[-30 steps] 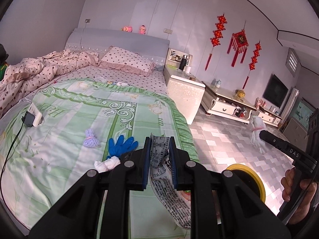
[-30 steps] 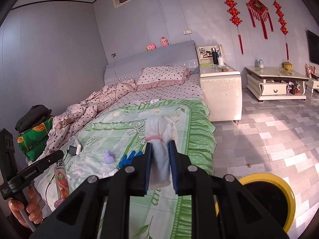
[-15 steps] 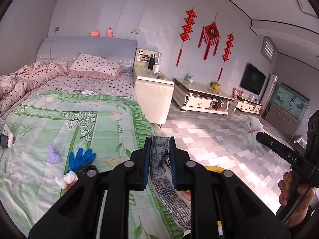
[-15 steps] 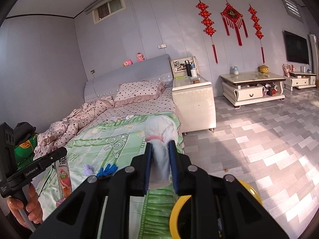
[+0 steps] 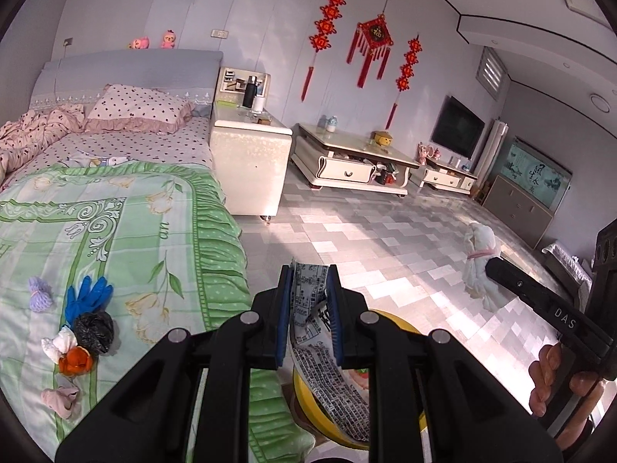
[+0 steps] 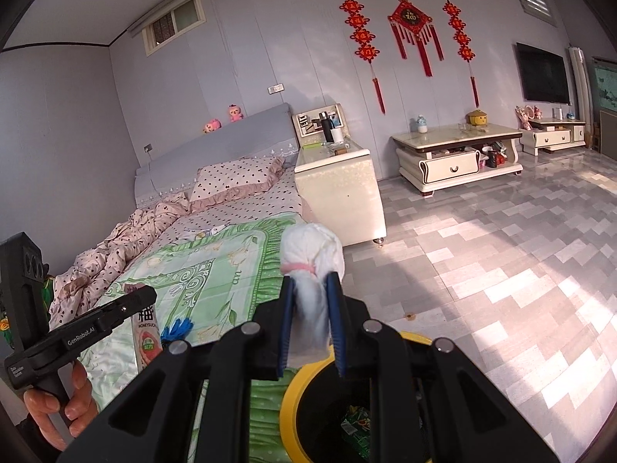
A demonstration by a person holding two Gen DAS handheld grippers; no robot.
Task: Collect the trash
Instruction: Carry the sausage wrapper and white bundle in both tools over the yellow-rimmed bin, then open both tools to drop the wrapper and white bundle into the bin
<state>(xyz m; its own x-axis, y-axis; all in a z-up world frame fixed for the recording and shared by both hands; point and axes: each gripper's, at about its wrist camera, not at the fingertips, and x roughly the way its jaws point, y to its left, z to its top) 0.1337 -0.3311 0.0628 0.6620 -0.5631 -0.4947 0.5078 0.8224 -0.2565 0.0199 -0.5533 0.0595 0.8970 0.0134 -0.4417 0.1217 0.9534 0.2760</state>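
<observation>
My left gripper (image 5: 308, 270) is shut on a printed drink carton wrapper (image 5: 308, 301) that hangs over a yellow-rimmed trash bin (image 5: 389, 318) on the floor by the bed. My right gripper (image 6: 311, 281) is shut on a white tissue bundle tied with a pink band (image 6: 311, 254), held above the same bin (image 6: 297, 386). The bundle also shows in the left wrist view (image 5: 478, 258). On the green quilt (image 5: 115, 231) lie a blue glove (image 5: 86, 297), a black bag (image 5: 94, 332), orange peel (image 5: 75, 360), white tissue (image 5: 58, 345), a purple bundle (image 5: 38, 297) and a pink scrap (image 5: 61, 399).
A white nightstand (image 5: 250, 162) stands beside the bed, a low TV cabinet (image 5: 347, 162) along the far wall. The floor (image 6: 501, 270) is grey tile. The bin holds some trash (image 6: 354, 428). The left gripper body shows in the right wrist view (image 6: 77, 335).
Both grippers have swung right, away from the bed, and now hang over the yellow bin. Each keeps hold of its item.
</observation>
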